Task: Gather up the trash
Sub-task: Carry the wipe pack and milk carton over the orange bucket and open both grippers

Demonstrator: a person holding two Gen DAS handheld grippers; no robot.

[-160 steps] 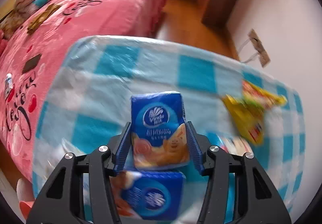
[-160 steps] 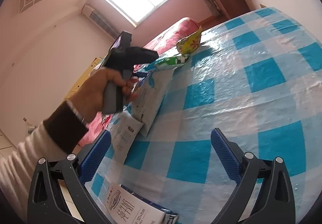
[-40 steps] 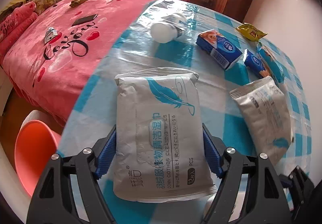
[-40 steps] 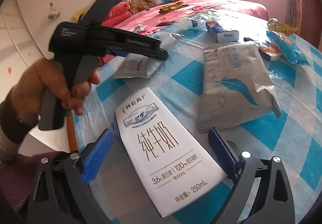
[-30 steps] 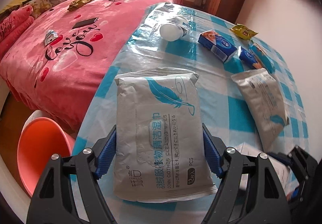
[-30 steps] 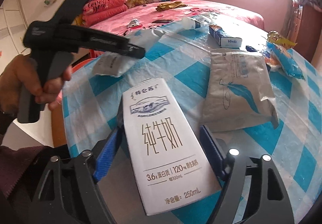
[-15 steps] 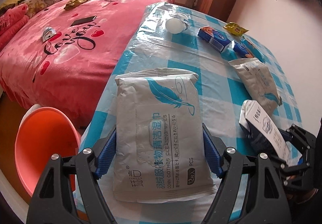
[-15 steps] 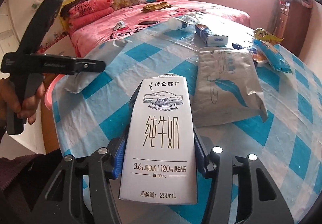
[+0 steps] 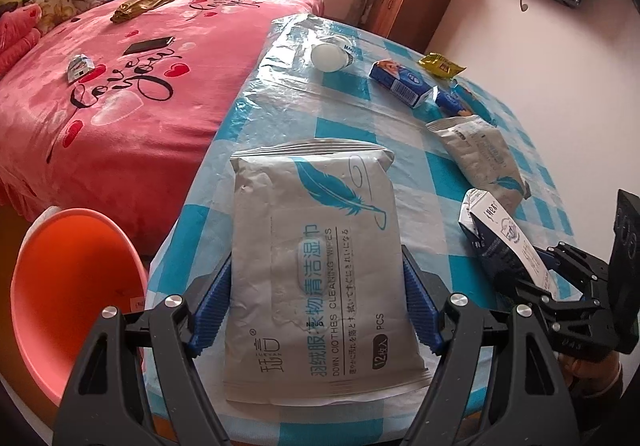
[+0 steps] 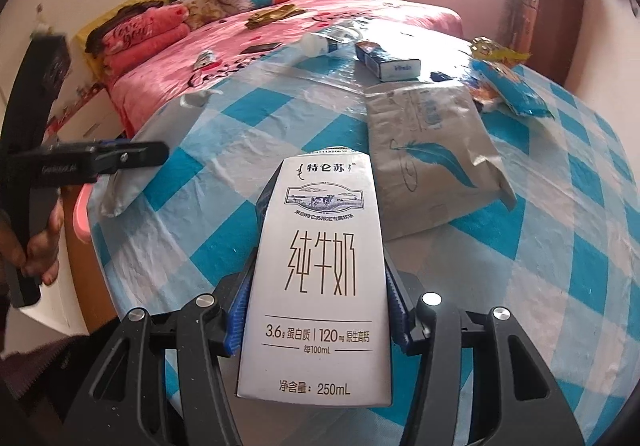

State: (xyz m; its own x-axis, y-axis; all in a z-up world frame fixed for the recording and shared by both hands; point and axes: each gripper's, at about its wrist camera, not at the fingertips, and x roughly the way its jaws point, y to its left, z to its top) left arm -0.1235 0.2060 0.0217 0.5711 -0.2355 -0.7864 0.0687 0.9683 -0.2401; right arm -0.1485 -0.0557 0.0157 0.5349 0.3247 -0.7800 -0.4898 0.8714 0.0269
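Note:
My left gripper [image 9: 316,306] is shut on a grey wet-wipes pack [image 9: 320,258] with a blue feather print, held above the near edge of the checked table [image 9: 352,133]. My right gripper [image 10: 316,310] is shut on a white milk carton [image 10: 320,278], lifted off the table [image 10: 560,246]; the carton also shows in the left wrist view [image 9: 500,242]. An orange bin [image 9: 68,286] stands on the floor at the left of the table. A second wipes pack [image 10: 432,157] lies flat on the table.
At the table's far end lie a white bottle [image 9: 332,53], a blue tissue box [image 9: 400,81], a blue tissue pack [image 10: 508,89] and a yellow snack wrapper [image 9: 440,63]. A pink bed [image 9: 120,65] stands left of the table. A wooden cabinet [image 9: 412,1] stands behind.
My right gripper closed on the milk carton and lifted it off the table. My left gripper drew back toward the table's near edge with the wipes pack, and the orange bin came more into view.

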